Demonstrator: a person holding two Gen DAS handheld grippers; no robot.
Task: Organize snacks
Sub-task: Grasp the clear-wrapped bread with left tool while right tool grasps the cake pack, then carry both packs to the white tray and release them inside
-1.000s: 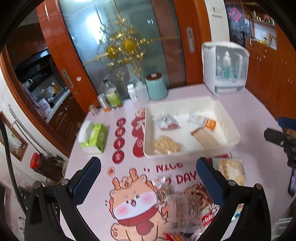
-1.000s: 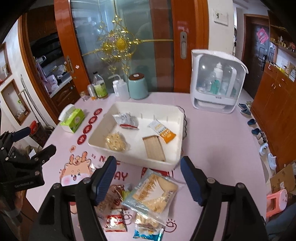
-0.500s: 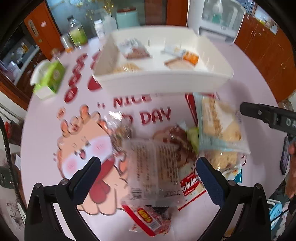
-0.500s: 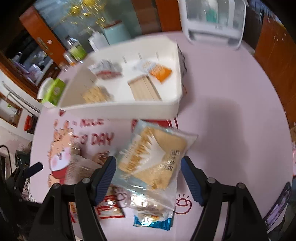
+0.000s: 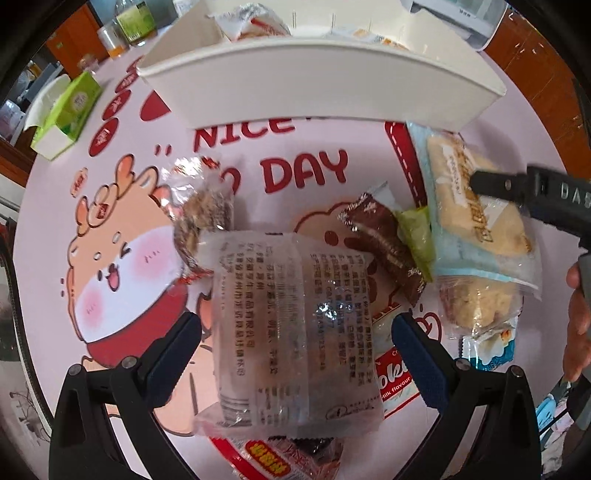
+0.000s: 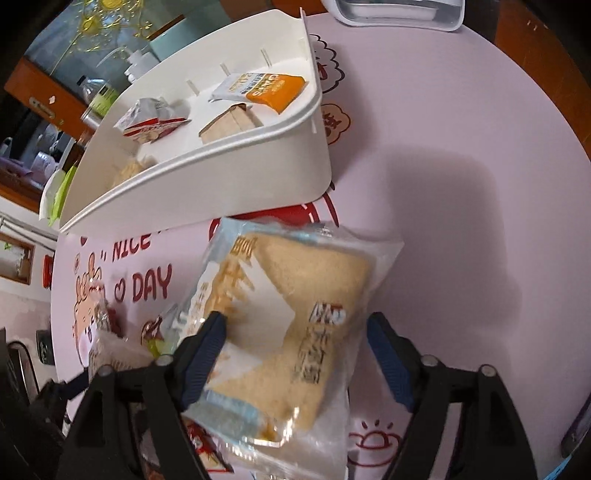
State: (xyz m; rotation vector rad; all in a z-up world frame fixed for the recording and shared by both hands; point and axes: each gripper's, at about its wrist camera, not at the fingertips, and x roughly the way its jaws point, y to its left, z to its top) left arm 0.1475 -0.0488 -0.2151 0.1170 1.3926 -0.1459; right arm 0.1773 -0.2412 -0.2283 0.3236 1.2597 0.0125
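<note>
My left gripper [image 5: 295, 332] points down at the table and stands open. A clear-wrapped packet with black print [image 5: 291, 325] lies between its fingers, untouched by the pads. Around it lie a brown snack in a clear wrapper [image 5: 207, 218], a chocolate wafer packet [image 5: 384, 236] and a red packet [image 5: 273, 454]. My right gripper [image 6: 295, 339] straddles a bread packet [image 6: 295, 314] with its jaws opening, and one of its fingers [image 5: 517, 192] shows over the same packet [image 5: 476, 206]. The white tray [image 6: 240, 166] behind holds several snacks.
A green tissue box [image 5: 70, 110] sits at the table's left. Bottles [image 5: 133, 22] and a white dispenser [image 6: 391, 11] stand behind the tray [image 5: 317, 74]. A hand [image 5: 576, 314] is at the right edge. Bare pink tabletop [image 6: 461, 184] lies right of the tray.
Both grippers have dropped toward the table and tipped downward. The left now hangs over the printed packet, and the right has come down around the bread packet with its jaws slightly wider.
</note>
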